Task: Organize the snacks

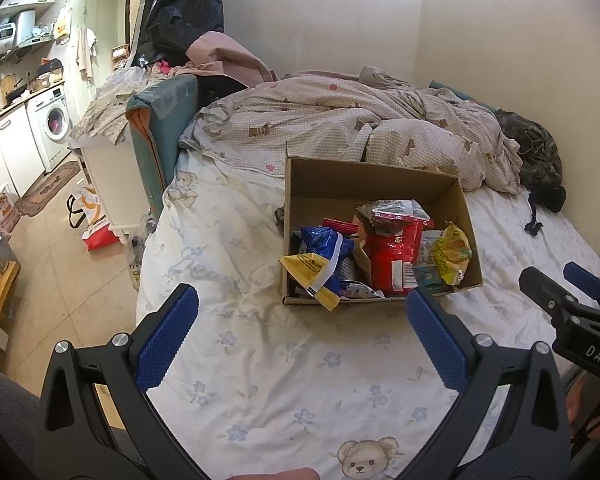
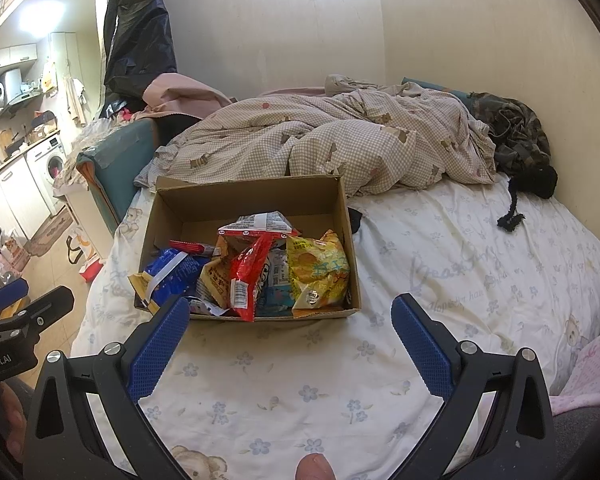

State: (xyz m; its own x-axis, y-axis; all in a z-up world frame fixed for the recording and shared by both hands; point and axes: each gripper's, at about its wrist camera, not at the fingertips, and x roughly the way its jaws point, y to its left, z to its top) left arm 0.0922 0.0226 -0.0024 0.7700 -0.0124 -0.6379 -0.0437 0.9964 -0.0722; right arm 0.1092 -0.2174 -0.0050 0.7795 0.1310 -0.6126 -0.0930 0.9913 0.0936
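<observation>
An open cardboard box (image 1: 332, 184) (image 2: 204, 204) stands on the bed and holds several snack packets: a red bag (image 1: 396, 256) (image 2: 248, 272), a yellow bag (image 1: 452, 256) (image 2: 320, 276), a blue bag (image 1: 324, 248) (image 2: 172, 276). A yellow-and-white wrapper (image 1: 312, 276) hangs over the box's near-left rim. My left gripper (image 1: 302, 300) is open and empty, just short of the box's near edge. My right gripper (image 2: 290, 308) is open and empty, also at the box's near edge. Each gripper shows at the side of the other's view.
The bed sheet (image 1: 284, 368) (image 2: 460, 264) has a flower and bear print. A rumpled checked duvet (image 1: 340, 120) (image 2: 320, 136) lies behind the box. A dark camouflage garment (image 2: 516, 140) sits at the far right by the wall. The bed's left edge drops to a tiled floor (image 1: 52, 264).
</observation>
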